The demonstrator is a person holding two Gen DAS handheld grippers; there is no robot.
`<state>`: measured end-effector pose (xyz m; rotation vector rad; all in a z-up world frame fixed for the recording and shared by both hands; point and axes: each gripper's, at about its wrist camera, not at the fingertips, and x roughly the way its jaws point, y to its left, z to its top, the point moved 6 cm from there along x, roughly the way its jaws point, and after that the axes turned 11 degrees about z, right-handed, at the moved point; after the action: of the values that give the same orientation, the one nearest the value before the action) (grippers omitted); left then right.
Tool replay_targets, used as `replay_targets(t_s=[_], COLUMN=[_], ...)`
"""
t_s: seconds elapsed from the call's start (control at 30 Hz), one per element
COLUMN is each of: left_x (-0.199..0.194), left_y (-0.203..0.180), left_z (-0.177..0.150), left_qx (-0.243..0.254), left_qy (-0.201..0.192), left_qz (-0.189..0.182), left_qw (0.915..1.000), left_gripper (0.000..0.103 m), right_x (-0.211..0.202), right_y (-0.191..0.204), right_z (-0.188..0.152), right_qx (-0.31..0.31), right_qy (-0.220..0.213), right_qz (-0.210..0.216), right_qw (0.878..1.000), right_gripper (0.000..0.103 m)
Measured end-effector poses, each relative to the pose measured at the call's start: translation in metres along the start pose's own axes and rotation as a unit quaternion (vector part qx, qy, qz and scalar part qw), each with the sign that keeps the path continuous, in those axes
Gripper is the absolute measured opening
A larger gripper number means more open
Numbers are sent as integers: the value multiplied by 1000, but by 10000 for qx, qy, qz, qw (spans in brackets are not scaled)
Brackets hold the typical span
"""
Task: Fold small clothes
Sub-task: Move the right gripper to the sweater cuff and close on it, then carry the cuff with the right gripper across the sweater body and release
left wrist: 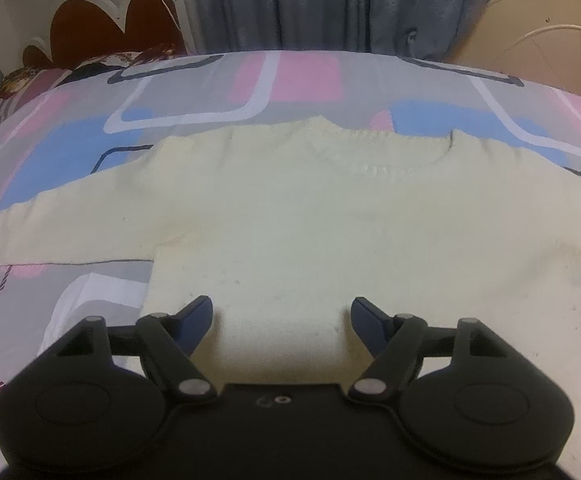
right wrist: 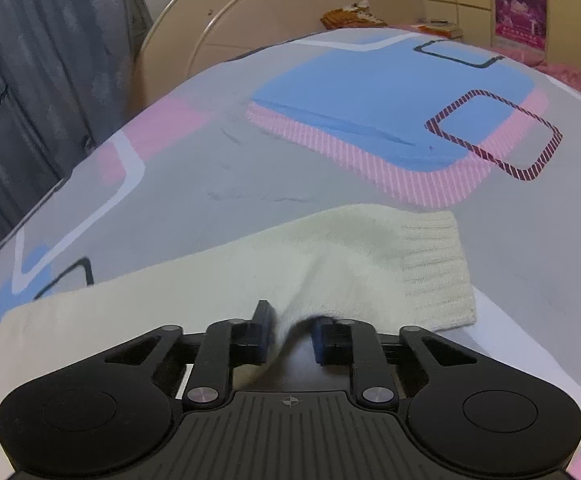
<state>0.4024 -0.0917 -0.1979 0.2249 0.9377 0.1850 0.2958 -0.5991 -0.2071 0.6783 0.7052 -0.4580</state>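
The left gripper [left wrist: 281, 316] hangs over the bottom edge of the little cream sweater [left wrist: 290, 216], its fingers spread wide and holding nothing. The right gripper [right wrist: 293, 330] pinches a fold of the sweater's sleeve [right wrist: 330, 264] near the cuff. The sweater lies flat on the bedsheet [left wrist: 298, 80]. Beyond the sweater hangs a curtain [left wrist: 330, 0].

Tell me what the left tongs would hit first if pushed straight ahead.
Probably the cream sweater: the open left tongs point along its body toward the collar, just over the fabric. How far above it they are is unclear.
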Motion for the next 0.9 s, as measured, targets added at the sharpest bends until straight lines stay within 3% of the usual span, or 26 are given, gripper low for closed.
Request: replay_targets(t_s=[0.07, 0.17, 0.23, 0.37, 0.5, 0.63, 0.77, 0.9], left_x=[0, -1, -1, -2, -3, -7, -7, 1], left_y=[0, 4, 9, 13, 18, 28, 42, 59], left_z=[0, 1, 3, 8, 10, 10, 9, 11], left_qx=[-24, -262, -505, -518, -475, -461, -471, -524], left_qy=[-43, -69, -57, -167, -189, -254, -320, -311], left_qz=[-187, -756, -942, -841, -793, -722, -636, -569], left_qw=[9998, 9968, 9943, 9950, 9955, 9960, 9963, 9965], left_gripper=[71, 71, 71, 71, 71, 72, 74, 76], right_x=[-1, -3, -9, -13, -16, -15, -6, 2], right_y=[-1, 3, 12, 46, 99, 169, 248, 308], right_z=[1, 4, 5, 9, -1, -30, -81, -140], right_qx=[0, -78, -186, -814, -1423, -1859, -2386, -2882], right_qy=[-65, -212, -335, -473, -474, -259, 109, 567], right_qz=[39, 104, 262, 432, 888, 1630, 2338, 2745], right_qw=[10000, 9997, 9989, 9946, 9847, 9686, 9425, 9156], right_gripper=[3, 3, 2, 3, 2, 2, 2, 2])
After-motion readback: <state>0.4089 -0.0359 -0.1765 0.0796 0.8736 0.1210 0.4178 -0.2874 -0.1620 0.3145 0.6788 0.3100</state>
